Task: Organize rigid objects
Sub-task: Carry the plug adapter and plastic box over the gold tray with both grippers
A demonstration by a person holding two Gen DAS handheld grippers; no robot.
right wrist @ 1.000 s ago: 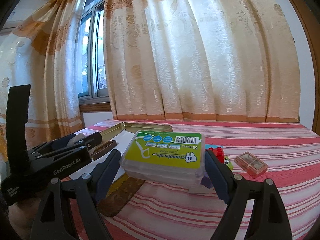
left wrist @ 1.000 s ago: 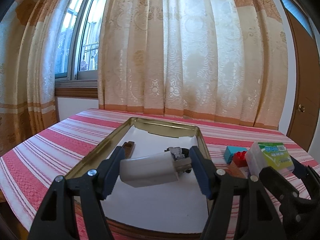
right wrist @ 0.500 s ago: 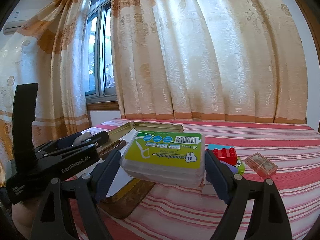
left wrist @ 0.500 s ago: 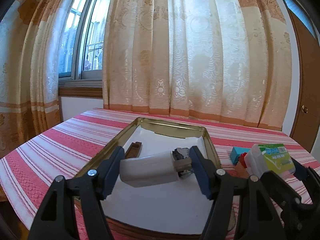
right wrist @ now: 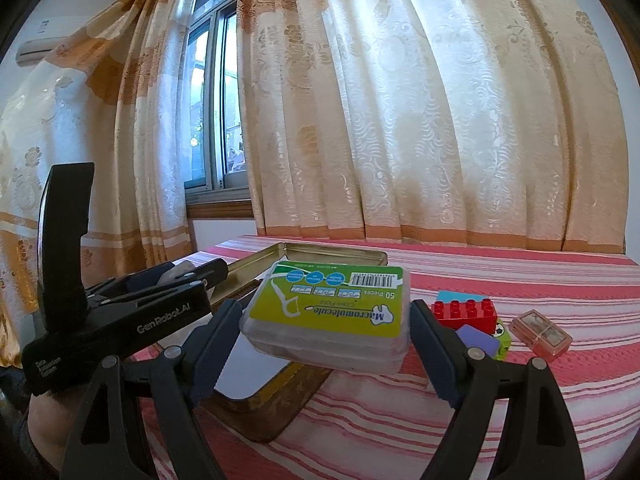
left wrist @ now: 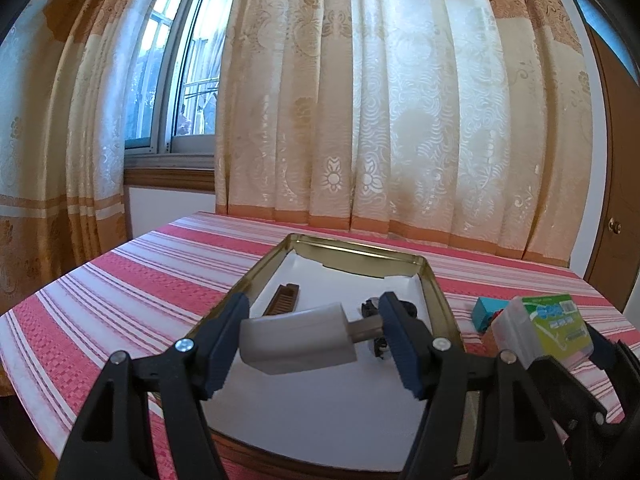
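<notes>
left tongs: the left tongs are closed part-way on a white plug, pads pressing its two ends, the metal prong end at 3 o'clock; the plug hangs clear above the tray.
right tongs: the right tongs stand wide and clamp a floss box by its short sides; the box is off the desk.
change: over the last second neither grip has altered and neither load has slipped; the view has only tipped a little, so the tray sits lower in the left picture than before.
meaning: my reading is that both things are mid-carry and not yet set down.
tray: a gold tray lined with white paper lies under the plug; a brown comb lies at 10 o'clock inside it, and a small dark thing beside the right pad is too hidden to name.
box look: clear hard plastic, green-and-yellow label, barcode uppermost, held near level.
desk: the red-striped desk holds a red brick on other blocks at 3 o'clock of the box, and a small pink case further out.
</notes>
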